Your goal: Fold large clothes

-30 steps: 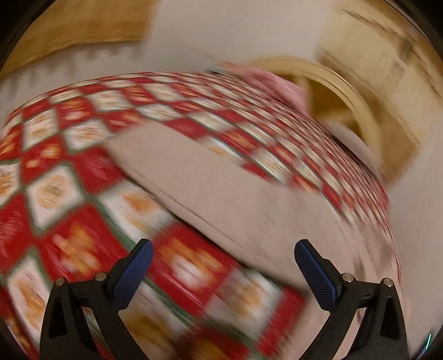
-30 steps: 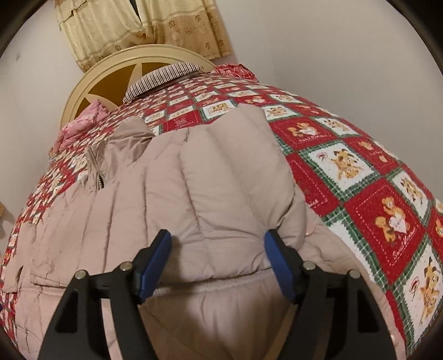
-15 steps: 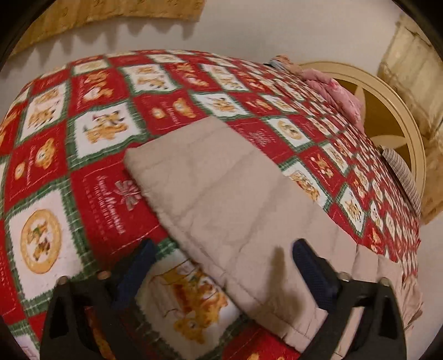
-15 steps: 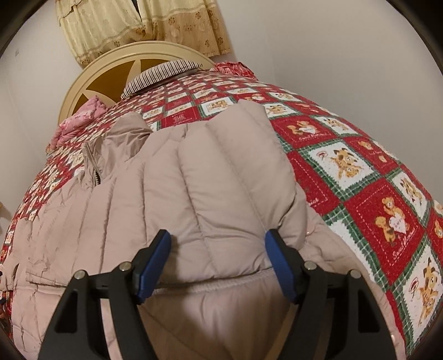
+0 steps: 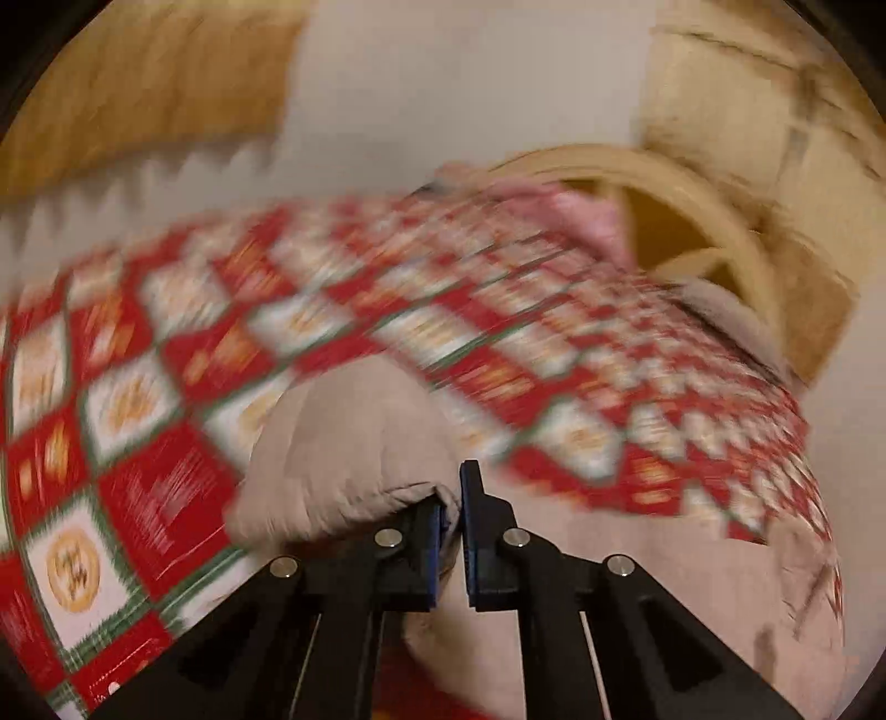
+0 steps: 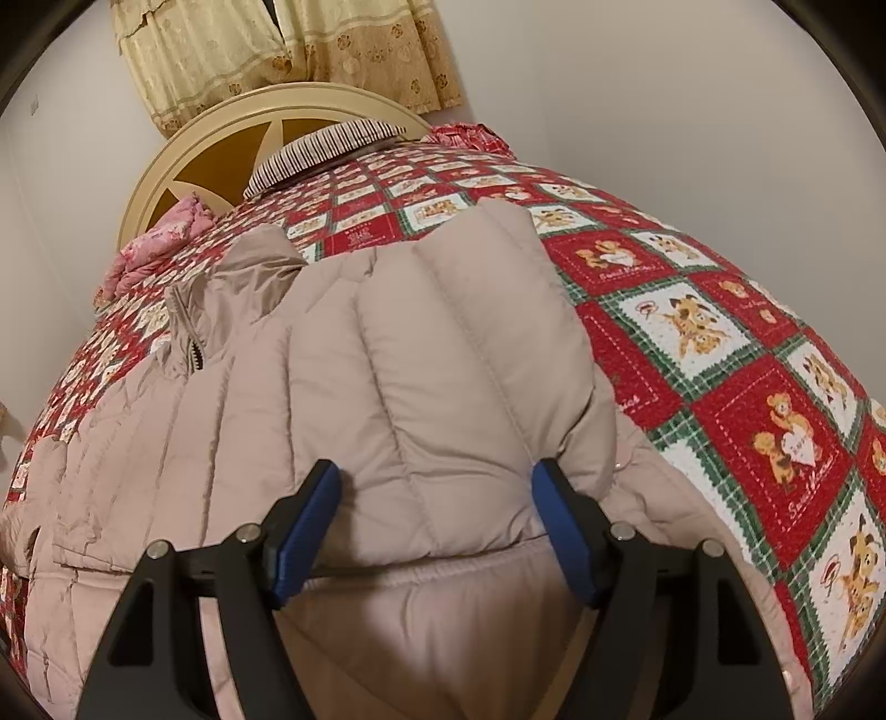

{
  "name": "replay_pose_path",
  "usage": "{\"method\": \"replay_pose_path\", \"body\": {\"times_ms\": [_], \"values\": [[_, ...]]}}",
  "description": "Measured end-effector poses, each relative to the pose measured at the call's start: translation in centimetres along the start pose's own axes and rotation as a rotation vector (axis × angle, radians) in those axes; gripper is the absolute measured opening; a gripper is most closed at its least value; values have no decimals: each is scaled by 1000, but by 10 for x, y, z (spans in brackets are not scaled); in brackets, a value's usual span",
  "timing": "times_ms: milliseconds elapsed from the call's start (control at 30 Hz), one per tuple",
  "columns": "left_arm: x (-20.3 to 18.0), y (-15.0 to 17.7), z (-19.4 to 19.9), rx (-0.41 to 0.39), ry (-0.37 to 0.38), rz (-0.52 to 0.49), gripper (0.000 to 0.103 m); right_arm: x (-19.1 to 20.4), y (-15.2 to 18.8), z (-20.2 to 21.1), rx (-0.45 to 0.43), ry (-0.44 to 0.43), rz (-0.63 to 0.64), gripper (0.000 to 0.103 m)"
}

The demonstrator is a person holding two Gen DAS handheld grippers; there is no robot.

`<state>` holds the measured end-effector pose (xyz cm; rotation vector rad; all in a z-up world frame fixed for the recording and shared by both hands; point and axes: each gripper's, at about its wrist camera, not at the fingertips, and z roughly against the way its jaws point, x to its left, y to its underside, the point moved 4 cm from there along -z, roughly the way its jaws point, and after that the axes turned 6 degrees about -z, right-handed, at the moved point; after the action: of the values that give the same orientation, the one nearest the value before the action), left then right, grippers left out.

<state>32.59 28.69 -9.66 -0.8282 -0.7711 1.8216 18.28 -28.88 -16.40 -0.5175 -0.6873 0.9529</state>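
A beige quilted puffer jacket [image 6: 421,376] lies spread on a bed with a red, white and green patchwork quilt [image 6: 720,354]. One sleeve is folded across its body. My right gripper [image 6: 434,526] is open, its blue pads hovering just over the folded sleeve's cuff. In the blurred left wrist view, my left gripper [image 5: 451,520] is shut on a bunched edge of the jacket's sleeve [image 5: 343,454] and holds it lifted above the quilt [image 5: 138,443].
A cream round headboard [image 6: 221,127] and a striped pillow [image 6: 326,149] stand at the far end. A pink cloth [image 6: 160,243] lies near the headboard. Yellow curtains [image 6: 288,50] hang behind. White walls flank the bed.
My left gripper has closed on the jacket's flat sleeve and lifted it, swinging fast. The right gripper has stayed almost still and open.
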Motion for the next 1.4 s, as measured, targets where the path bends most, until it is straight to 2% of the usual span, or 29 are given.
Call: {"method": "replay_pose_path", "body": {"times_ms": [33, 100, 133, 233, 333, 433, 533, 600, 667, 733, 800, 867, 900, 967, 1033, 1133, 1300, 1400], "values": [[-26, -8, 13, -37, 31, -56, 6, 0, 0, 0, -1, -2, -2, 74], [-87, -15, 44, -99, 139, -170, 6, -1, 0, 0, -1, -7, -6, 74], [-129, -13, 66, -131, 228, -247, 6, -1, 0, 0, -1, -9, -7, 74], [-215, 11, 113, -170, 416, -411, 6, -2, 0, 1, -3, -16, -13, 74], [-302, 64, 146, -139, 591, -561, 6, -3, 0, 1, -4, -23, -18, 74], [-349, 116, 148, -77, 650, -646, 6, -4, 0, 1, -5, -34, -25, 74], [-373, 173, 132, 76, 672, -710, 6, -6, -1, 2, -7, -48, -38, 74], [-375, 209, 112, 231, 675, -752, 7, -8, -1, 2, -7, -61, -49, 74], [-368, 236, 94, 358, 625, -799, 8, -9, -1, 2, -6, -71, -57, 74], [-358, 244, 89, 382, 592, -816, 8, -9, -1, 2, -3, -76, -60, 75], [-345, 242, 94, 396, 604, -801, 9, -9, -2, 2, -3, -79, -62, 75], [-335, 240, 98, 417, 610, -786, 19, -9, -2, 2, -3, -80, -62, 75], [-328, 237, 102, 415, 602, -783, 23, -9, -2, 2, -3, -80, -63, 75], [-324, 242, 123, 374, 588, -775, 49, -9, -2, 2, -4, -82, -65, 75], [-310, 237, 137, 332, 590, -747, 62, -9, -2, 2, -5, -83, -67, 75], [-286, 224, 142, 286, 589, -695, 63, -9, -2, 2, -5, -82, -68, 75], [-237, 190, 125, 221, 460, -563, 63, -11, -2, 8, -19, -77, -75, 75], [-208, 176, 110, 177, 372, -509, 63, -17, 0, 33, -61, -89, -110, 75]]}}
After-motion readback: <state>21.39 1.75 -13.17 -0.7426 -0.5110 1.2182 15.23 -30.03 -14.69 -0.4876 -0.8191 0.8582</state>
